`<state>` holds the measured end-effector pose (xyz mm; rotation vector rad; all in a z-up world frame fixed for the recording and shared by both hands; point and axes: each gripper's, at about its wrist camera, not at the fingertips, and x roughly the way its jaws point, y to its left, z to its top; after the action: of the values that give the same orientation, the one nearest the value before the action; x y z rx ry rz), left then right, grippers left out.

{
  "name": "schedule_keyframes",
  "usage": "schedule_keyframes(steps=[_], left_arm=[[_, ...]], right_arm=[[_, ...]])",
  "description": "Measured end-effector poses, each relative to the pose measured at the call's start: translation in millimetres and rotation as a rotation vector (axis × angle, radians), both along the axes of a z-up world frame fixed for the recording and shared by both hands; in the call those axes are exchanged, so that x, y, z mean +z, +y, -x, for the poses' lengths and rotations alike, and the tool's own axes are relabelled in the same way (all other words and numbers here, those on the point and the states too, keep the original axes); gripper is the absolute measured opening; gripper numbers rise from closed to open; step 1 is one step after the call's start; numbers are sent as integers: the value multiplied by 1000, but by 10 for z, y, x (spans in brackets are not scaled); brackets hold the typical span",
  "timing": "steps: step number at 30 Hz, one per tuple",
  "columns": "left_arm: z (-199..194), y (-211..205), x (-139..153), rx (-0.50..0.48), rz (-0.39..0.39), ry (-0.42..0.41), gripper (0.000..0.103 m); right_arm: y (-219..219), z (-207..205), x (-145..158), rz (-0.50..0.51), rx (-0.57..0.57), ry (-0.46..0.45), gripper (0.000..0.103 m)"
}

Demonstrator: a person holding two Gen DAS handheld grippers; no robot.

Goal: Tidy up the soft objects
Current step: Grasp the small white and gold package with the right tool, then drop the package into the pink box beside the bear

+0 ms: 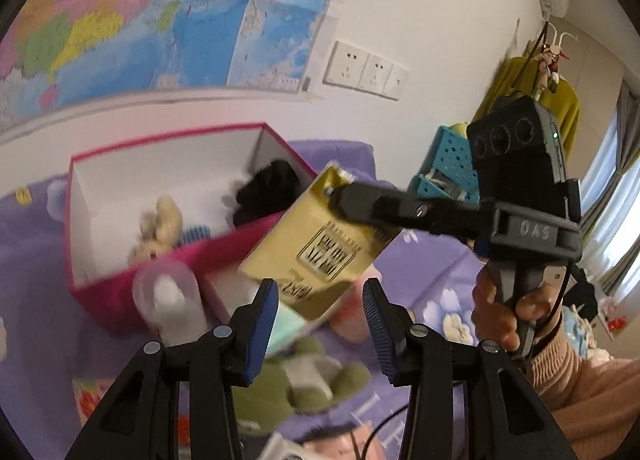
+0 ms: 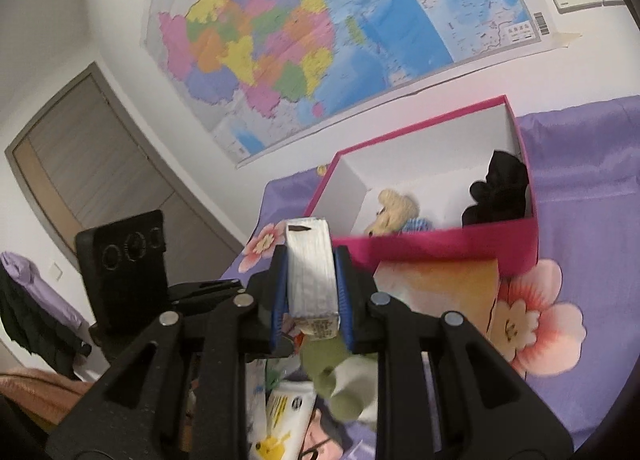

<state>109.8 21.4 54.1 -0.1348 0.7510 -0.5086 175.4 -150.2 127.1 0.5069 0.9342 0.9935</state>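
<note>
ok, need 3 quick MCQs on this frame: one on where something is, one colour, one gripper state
1. Where is the black soft item?
A. Inside the box
B. On the bedsheet in front of the box
C. Held by the left hand-held gripper

2. What colour is the outside of the box?
A. Blue
B. Pink
C. Green

3. What is the state of the right hand-held gripper?
A. Open, holding nothing
B. Shut on the gold packet
C. Shut on the green plush toy

Answers:
1. A: it lies against the box's inner wall, near the beige plush toy.
2. B: the front wall and rim are pink, the inside white.
3. B: the left wrist view shows its fingers clamped on the gold packet, while the left hand-held gripper stands open.
</note>
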Motion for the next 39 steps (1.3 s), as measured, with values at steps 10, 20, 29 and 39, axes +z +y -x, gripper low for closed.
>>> schedule_keyframes(steps=[10,20,29,39], left_arm=[[-398,167,-55,93,-7,54,44],[-853,106,-100,118,-16,125,44],[-1074,35,-188,222,-174,118,45],[-325,128,51,171,-170,-58,47]], right_arm=[[19,-466,-62,-53,-78,21,25],[122,-673,-193,-65,-84,58,27],[194,-925,-492,206,-194,65,66],[-49,-408,-258,183,-98,-31,66]])
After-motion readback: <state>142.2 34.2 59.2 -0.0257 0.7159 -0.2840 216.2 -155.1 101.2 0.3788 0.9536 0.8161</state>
